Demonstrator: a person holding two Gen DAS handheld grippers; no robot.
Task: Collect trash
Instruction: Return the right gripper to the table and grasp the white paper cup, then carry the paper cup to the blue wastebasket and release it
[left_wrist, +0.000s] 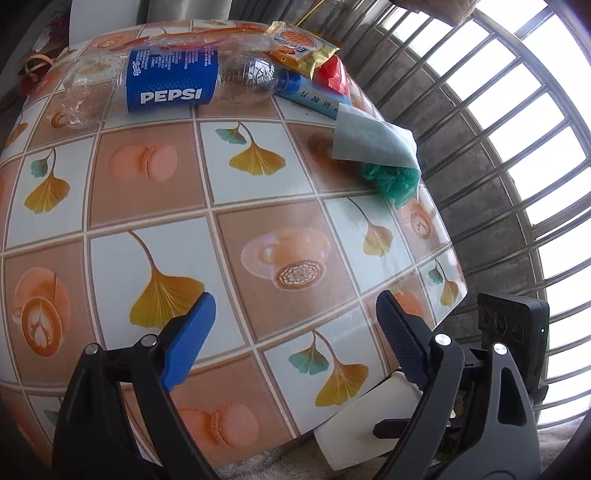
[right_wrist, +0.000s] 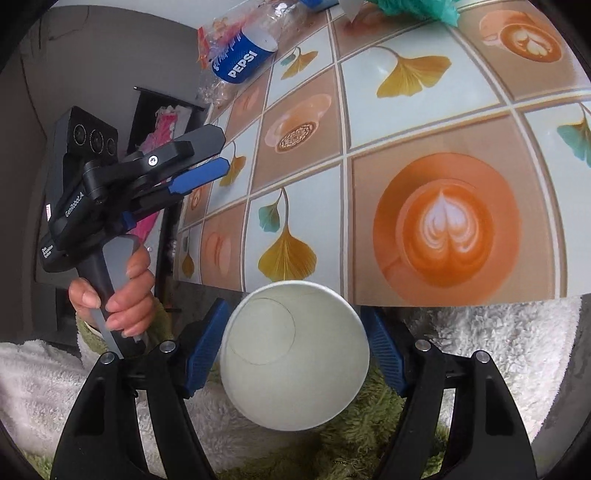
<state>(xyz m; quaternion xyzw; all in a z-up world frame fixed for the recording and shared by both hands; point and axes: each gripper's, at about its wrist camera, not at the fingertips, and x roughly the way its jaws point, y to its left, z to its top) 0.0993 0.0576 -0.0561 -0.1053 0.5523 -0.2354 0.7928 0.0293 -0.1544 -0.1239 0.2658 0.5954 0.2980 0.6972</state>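
A crushed clear Pepsi bottle (left_wrist: 170, 81) lies at the table's far side, next to a yellow snack wrapper (left_wrist: 299, 46), a red scrap (left_wrist: 334, 74), a blue box (left_wrist: 314, 98), a pale green paper (left_wrist: 373, 138) and a teal mesh wad (left_wrist: 395, 181). My left gripper (left_wrist: 295, 332) is open and empty above the patterned table (left_wrist: 258, 206). My right gripper (right_wrist: 295, 354) is shut on a white paper cup (right_wrist: 295, 354), held just off the table's near edge, mouth facing the camera. The cup also shows in the left wrist view (left_wrist: 365, 424). The bottle also shows in the right wrist view (right_wrist: 240, 59).
The left gripper (right_wrist: 199, 170) shows in the right wrist view, held by a hand. A barred window (left_wrist: 517, 147) and concrete wall stand beyond the table's right edge. White and green fluffy fabric (right_wrist: 480, 350) lies below the table edge.
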